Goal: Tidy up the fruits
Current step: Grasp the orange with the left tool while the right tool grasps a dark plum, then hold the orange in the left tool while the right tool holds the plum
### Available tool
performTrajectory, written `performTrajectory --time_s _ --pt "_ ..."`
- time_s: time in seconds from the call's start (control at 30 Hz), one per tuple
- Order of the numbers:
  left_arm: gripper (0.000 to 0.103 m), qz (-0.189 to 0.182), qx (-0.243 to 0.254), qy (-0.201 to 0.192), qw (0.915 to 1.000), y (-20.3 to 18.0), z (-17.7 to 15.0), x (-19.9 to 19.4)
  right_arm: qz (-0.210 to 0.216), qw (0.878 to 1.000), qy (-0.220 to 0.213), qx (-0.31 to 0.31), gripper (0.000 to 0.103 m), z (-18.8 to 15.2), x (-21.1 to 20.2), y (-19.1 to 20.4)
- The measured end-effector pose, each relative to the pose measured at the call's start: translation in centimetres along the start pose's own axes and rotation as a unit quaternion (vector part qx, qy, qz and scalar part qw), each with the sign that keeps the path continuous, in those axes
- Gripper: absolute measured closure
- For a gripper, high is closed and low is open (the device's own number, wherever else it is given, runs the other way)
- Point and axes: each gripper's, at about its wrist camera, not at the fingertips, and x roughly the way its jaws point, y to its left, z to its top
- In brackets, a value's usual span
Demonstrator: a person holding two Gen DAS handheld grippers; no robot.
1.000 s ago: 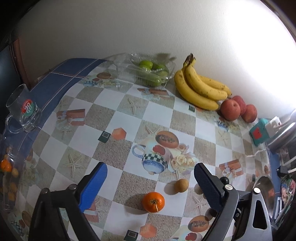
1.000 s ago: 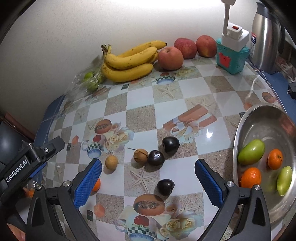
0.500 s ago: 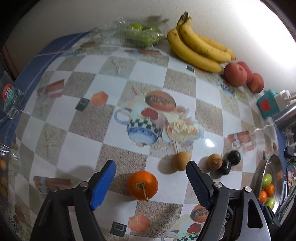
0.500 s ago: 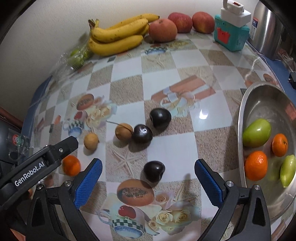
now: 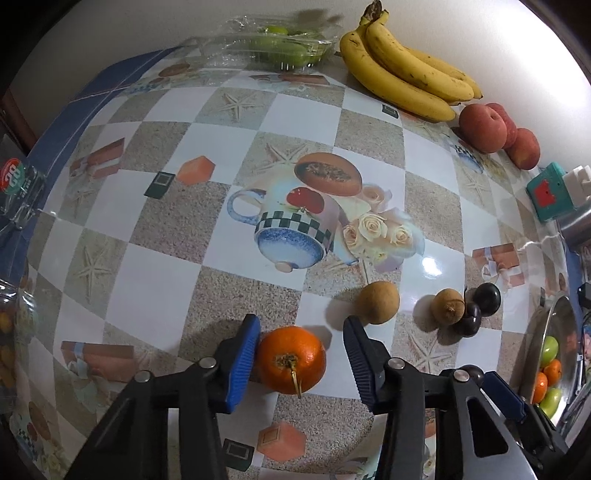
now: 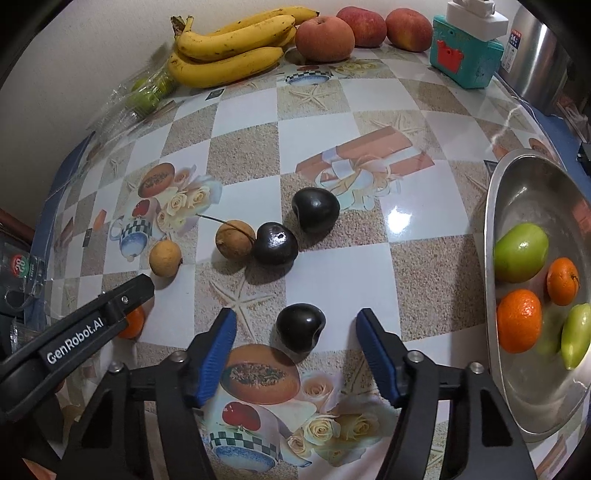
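An orange (image 5: 291,360) lies on the patterned tablecloth between the blue pads of my left gripper (image 5: 300,360), whose jaws are closing. The left pad touches the orange and a gap remains at the right pad. A dark plum (image 6: 300,326) lies between the pads of my right gripper (image 6: 295,354). Its jaws are closing too, with gaps on both sides of the plum. At the right edge stands a steel bowl (image 6: 491,236) holding green fruits and oranges.
Two brown round fruits (image 6: 165,257) (image 6: 235,239) and two more dark plums (image 6: 275,243) (image 6: 315,209) lie mid-table. Bananas (image 6: 229,48), peaches (image 6: 324,33), a teal box (image 6: 465,55) and a kettle (image 6: 535,70) line the wall. A glass mug (image 5: 18,192) stands far left.
Both grippers have sunk toward the table and tilted further down. Their jaws have narrowed, the left around the orange and the right around the dark plum.
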Motion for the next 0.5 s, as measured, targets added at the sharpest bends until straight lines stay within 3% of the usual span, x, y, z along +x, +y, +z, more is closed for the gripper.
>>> performTrajectory --time_s 0.13,0.5 --pt "0.060 0.006 0.000 0.000 1.0000 0.24 -0.04 -0.09 -0.001 1.000 0.000 -0.005 0.054 0.02 -0.15 0.12" --pt "0.064 0.004 -0.014 -0.001 0.9999 0.79 -0.09 -0.19 0.016 1.000 -0.002 0.003 0.074 -0.13 -0.50 0.01"
